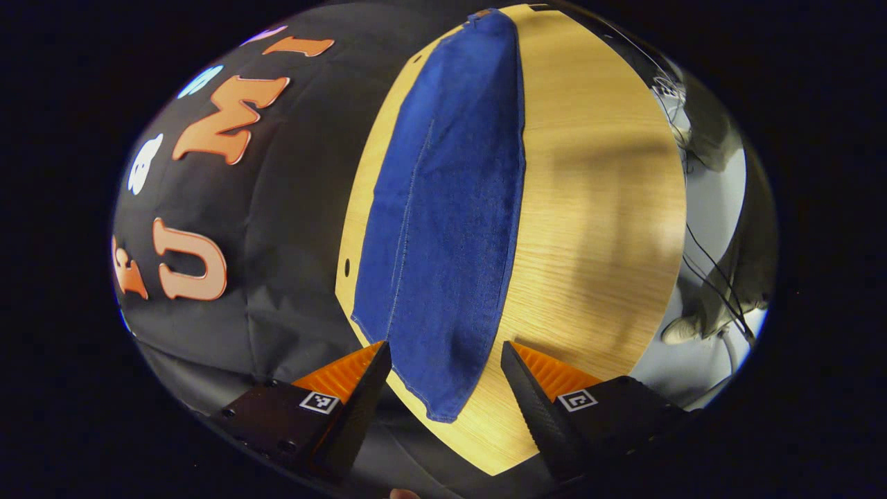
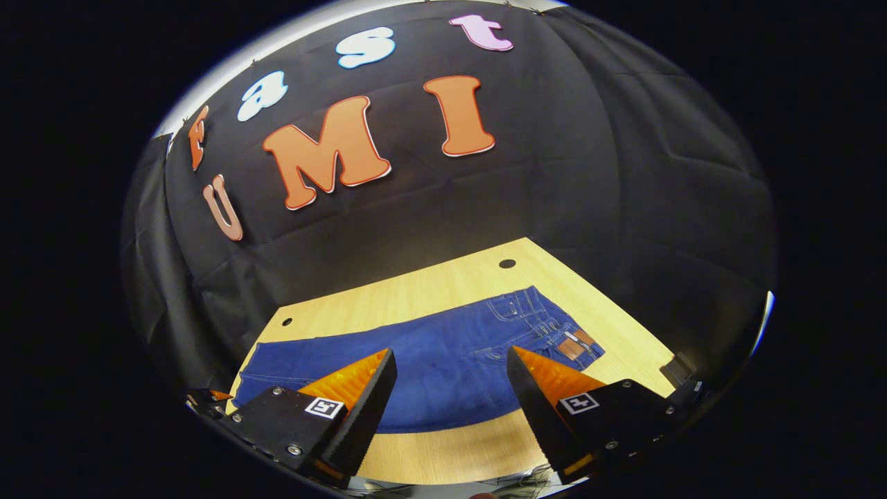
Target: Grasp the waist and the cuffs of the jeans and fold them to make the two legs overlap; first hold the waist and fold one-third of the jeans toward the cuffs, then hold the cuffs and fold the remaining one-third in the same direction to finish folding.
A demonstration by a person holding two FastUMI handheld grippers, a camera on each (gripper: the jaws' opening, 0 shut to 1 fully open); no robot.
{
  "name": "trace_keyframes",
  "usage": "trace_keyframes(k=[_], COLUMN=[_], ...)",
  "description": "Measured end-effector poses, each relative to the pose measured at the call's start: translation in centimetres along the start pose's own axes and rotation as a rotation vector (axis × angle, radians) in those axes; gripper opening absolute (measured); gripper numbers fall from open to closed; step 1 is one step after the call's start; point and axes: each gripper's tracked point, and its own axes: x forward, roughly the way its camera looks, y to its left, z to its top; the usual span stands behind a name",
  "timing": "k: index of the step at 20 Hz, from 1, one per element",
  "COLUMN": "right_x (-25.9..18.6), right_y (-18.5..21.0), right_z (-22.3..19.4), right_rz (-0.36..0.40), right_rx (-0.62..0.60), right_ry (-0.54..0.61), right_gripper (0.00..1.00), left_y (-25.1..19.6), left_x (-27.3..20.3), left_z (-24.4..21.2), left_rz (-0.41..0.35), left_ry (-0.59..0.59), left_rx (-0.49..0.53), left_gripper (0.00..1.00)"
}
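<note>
The desk [image 2: 443, 284] is seen in both views, backed by the black cloth wall [image 2: 624, 173]. The jeans [image 1: 450, 208] are laid flat along it, legs overlapped, the waist [image 2: 554, 326] at one end and the cuffs [image 1: 436, 395] at the other. The left gripper [image 1: 443, 367] is held above the cuffs, fingers wide apart, nothing gripped. The right gripper [image 2: 450, 374] is held over the jeans' middle, fingers likewise spread and empty.

wooden table [image 2: 443, 454] | jeans [image 2: 443, 364] lying flat, legs overlapped
</note>
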Motion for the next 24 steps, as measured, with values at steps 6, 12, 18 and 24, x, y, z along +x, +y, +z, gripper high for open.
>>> trace_keyframes(k=[6, 12, 18, 24], right_x=[0.4, 2.0, 2.8, 5.3], right_y=[0.1, 1.4, 1.8, -0.8], right_z=[0.4, 0.0, -0.6, 0.2], right_rz=[0.003, 0.020, 0.008, -0.062], right_rx=[0.008, -0.004, -0.039, -0.270], right_ry=[-0.006, 0.024, 0.044, 0.000], right_gripper=[0.97, 0.97, 0.97, 0.98], left_y=[-0.1, 1.8, 5.4, 3.4], left_x=[2.4, 5.1, 9.1, 11.6], left_z=[-1.7, -1.4, -0.6, -0.5], left_rz=[-0.073, -0.052, 0.028, 0.014], left_ry=[0.057, 0.051, 0.031, 0.035], left_rx=[0.070, 0.069, 0.094, 0.120], left_gripper=[0.99, 0.94, 0.89, 0.12])
